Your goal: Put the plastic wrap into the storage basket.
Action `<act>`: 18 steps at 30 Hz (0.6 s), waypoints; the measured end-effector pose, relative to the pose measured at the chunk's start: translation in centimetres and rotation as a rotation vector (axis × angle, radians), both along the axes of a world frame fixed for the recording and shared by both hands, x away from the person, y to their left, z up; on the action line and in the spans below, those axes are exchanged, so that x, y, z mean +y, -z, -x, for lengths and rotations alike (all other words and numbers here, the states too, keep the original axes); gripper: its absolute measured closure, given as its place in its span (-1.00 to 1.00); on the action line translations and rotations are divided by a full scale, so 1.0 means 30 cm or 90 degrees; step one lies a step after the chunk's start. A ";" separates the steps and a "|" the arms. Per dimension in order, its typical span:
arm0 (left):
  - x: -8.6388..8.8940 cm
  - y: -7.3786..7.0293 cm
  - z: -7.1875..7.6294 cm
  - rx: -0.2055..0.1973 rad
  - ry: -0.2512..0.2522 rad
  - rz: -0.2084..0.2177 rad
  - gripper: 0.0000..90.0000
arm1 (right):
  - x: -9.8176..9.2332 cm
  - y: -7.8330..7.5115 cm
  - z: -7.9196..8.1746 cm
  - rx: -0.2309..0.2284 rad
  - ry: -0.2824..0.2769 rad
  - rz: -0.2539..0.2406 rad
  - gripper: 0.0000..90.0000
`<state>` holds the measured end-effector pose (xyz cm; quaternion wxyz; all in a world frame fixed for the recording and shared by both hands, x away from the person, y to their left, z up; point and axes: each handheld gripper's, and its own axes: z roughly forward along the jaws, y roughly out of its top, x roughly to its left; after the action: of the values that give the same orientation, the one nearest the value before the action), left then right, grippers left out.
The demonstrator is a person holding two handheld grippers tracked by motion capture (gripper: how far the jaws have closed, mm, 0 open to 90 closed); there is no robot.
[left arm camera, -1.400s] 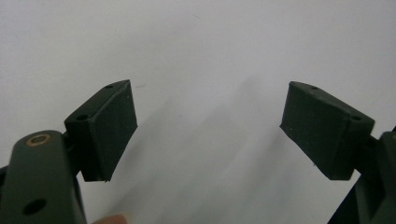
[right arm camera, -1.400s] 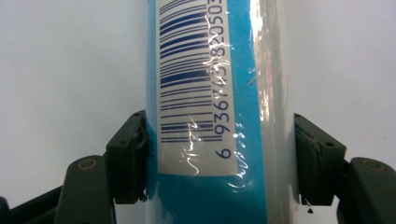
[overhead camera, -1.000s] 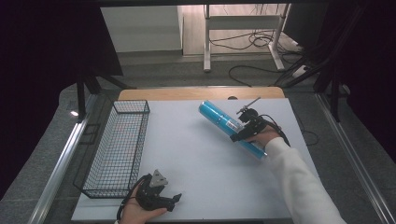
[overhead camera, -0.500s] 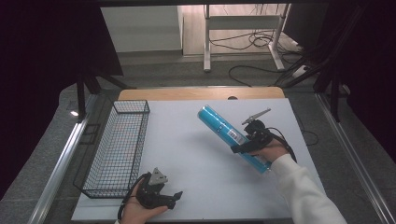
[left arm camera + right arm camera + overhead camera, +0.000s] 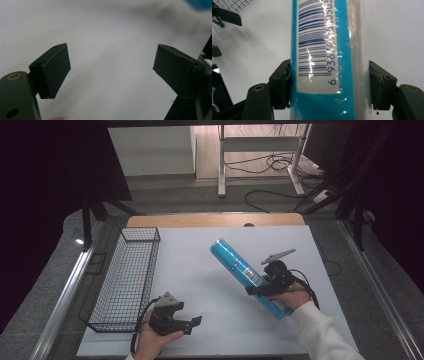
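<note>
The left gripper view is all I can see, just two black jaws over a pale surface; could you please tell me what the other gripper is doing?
Observer: The right gripper is shut on a blue tube, its pads pressing both sides in the right gripper view.
Operator: Thank you. Is the tube lying flat?
Observer: No, in the high view it slants, far end raised toward the table's middle.
Operator: And what lies near my gripper?
Observer: A black wire basket stands just to the left of the left gripper, whose jaws have just been opening with nothing between them.
</note>
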<state>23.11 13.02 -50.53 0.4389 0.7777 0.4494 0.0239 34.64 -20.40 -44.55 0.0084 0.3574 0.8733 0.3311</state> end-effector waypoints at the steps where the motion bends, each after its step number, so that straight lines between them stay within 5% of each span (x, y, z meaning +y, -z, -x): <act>1: -0.002 -0.004 -0.006 0.001 0.004 0.015 -0.71 | 0.004 0.002 0.007 0.002 -0.003 -0.006 -0.27; 11: -0.019 -0.039 -0.079 0.002 -0.026 0.148 -0.82 | 0.032 0.018 0.073 0.007 -0.013 -0.051 -0.27; 16: -0.034 -0.036 -0.105 0.001 -0.027 0.194 -0.82 | 0.044 0.020 0.096 0.009 -0.015 -0.074 -0.27; 18: -0.046 -0.034 -0.132 0.019 -0.023 0.241 -0.82 | 0.053 0.021 0.104 0.010 -0.016 -0.081 -0.27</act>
<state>27.07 11.65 -49.52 0.5703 0.6734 0.4659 -0.0646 31.51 -18.82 -45.18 -0.0252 0.3489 0.8548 0.3833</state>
